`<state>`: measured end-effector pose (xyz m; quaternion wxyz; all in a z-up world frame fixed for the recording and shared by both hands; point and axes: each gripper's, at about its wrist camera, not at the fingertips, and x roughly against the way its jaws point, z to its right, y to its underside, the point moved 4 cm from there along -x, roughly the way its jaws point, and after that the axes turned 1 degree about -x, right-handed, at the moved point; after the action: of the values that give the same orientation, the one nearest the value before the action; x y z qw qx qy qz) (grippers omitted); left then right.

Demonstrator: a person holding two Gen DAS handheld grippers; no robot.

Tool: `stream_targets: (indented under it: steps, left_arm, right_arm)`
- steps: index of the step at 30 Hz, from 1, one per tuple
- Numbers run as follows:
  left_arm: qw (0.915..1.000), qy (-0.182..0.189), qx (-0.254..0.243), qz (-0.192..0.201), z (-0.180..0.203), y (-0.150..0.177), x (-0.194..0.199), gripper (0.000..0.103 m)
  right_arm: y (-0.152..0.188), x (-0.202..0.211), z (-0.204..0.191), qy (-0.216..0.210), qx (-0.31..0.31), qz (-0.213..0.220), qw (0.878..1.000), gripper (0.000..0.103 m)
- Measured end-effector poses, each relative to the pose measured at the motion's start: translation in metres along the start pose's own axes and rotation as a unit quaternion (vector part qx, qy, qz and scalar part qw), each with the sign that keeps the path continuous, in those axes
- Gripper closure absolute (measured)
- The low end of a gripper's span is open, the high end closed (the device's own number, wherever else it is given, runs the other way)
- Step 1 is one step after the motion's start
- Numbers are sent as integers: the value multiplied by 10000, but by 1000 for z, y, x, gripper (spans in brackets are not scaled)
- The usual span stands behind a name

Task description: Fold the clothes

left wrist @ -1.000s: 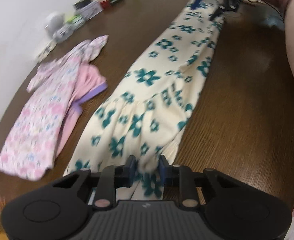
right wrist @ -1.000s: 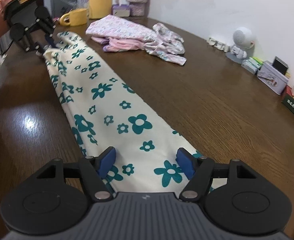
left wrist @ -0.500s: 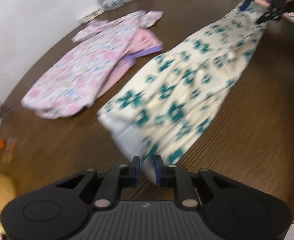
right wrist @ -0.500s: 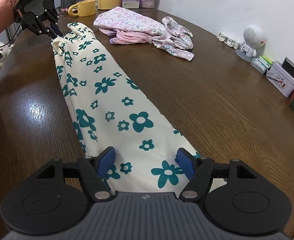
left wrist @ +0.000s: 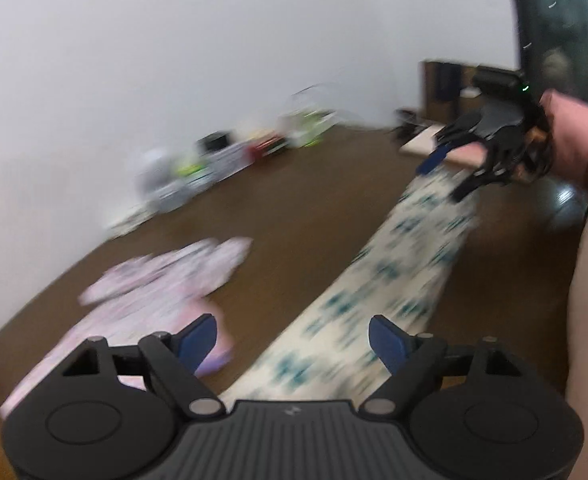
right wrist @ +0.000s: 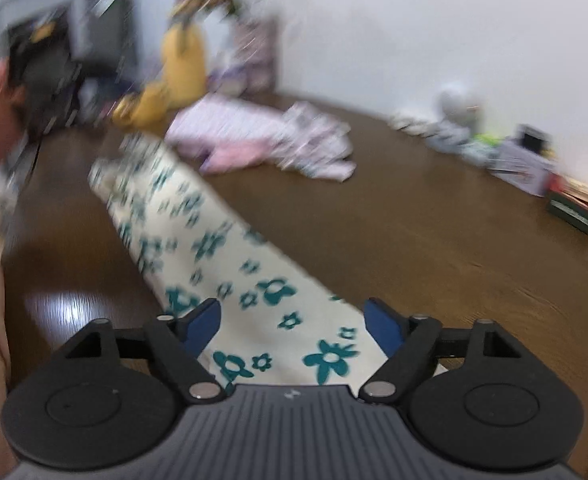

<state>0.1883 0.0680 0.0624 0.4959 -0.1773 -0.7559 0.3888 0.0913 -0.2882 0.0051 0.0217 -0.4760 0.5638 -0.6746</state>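
Both grippers hang released, jaws wide — left gripper (left wrist: 291, 334), right gripper (right wrist: 291, 320) — nothing grasped. The dress (right wrist: 213, 264) lies in a long strip on the table (right wrist: 414, 240), pink clothes (right wrist: 261, 140) far beside it. Risk: blurred, fast moves — a careless regrip could bunch the strip.

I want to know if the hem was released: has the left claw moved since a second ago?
Yes. The left claw has opened and let go of the floral dress; it has lifted and tipped up, so the wall now fills its view.

Pink clothes (left wrist: 153, 300) beside dress (left wrist: 374, 304); clutter (right wrist: 514, 156) along wall.
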Motion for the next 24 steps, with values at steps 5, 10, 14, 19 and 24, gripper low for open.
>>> stream_targets:
  steps: [5,10,14,19,24]
  left_arm:
    - [9989,279,-356,-111,51,-31,-62,21]
    - [9965,572,-534,-300,95,-50,-127,28]
    - [9940,700,-768,-334,125,-67,-169,41]
    - [9902,765,-1115,-340,156,-81,-205,58]
    - [9910,819,-1023,-279,159,-79,-217,60]
  right_arm:
    - [24,44,15,744,-1297,382,9880,16]
    - [65,69,42,1163,-2772,596,9519,10]
    - [85,65,55,1066,-3428,661,9310,11]
    - [89,50,59,972,-3810,816,9158,24]
    - [88,34,62,946,-4108,991,9014,25]
